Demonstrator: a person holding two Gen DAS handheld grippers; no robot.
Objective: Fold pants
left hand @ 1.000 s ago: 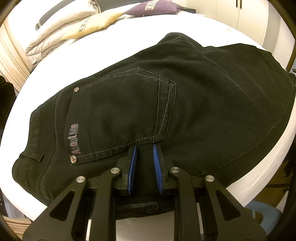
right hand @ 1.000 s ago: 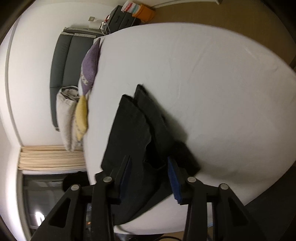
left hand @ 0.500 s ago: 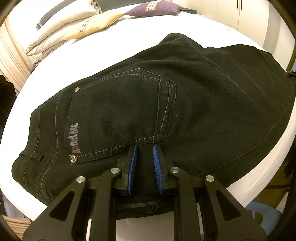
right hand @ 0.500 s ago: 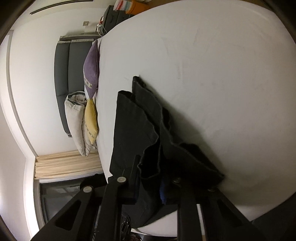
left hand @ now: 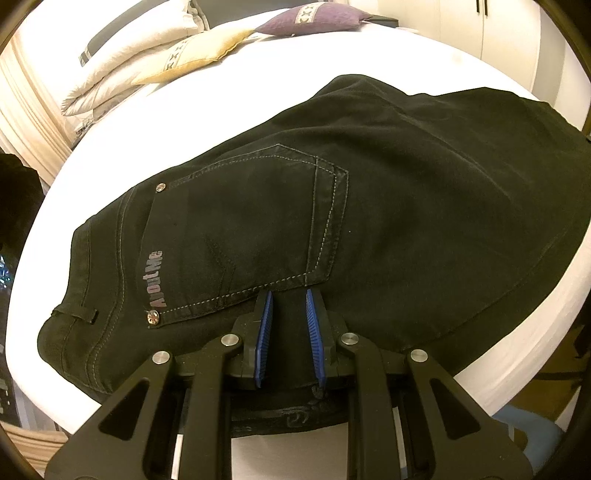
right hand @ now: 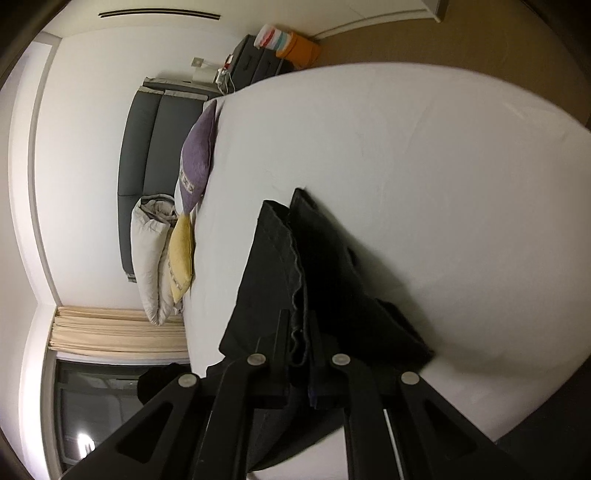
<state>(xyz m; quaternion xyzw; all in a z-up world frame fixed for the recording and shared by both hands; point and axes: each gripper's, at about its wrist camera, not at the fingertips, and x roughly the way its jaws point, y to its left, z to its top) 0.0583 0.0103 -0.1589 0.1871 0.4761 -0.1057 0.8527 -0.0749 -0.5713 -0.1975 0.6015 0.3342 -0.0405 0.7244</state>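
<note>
Left wrist view: low, very close over black pants (left hand: pixel 369 206) at near bed (left hand: pixel 258 85) edge, looks across bed to pillows (left hand: pixel 140 62) far left. Right wrist view: turned on its side, close behind pants (right hand: pixel 280 266) leg end, looks along bed (right hand: pixel 424 184) toward headboard (right hand: pixel 147 147). Both views share pants, white bed, purple pillow (left hand: pixel 310 18) (right hand: pixel 197 158), yellow pillow (left hand: pixel 192 51) (right hand: pixel 181 254).

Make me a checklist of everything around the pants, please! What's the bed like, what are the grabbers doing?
Surface: white bed, sheet smooth.
Job's things: black pants lying flat, back pocket up; leg ends lifted in the right wrist view.
Clutter: purple pillow, yellow pillow, white pillows at the head.
Grippers: left gripper jaws open over the pants edge; right gripper shut on leg cloth.
Cables: nothing clear.
Surroundings: grey headboard, curtain, orange box.
</note>
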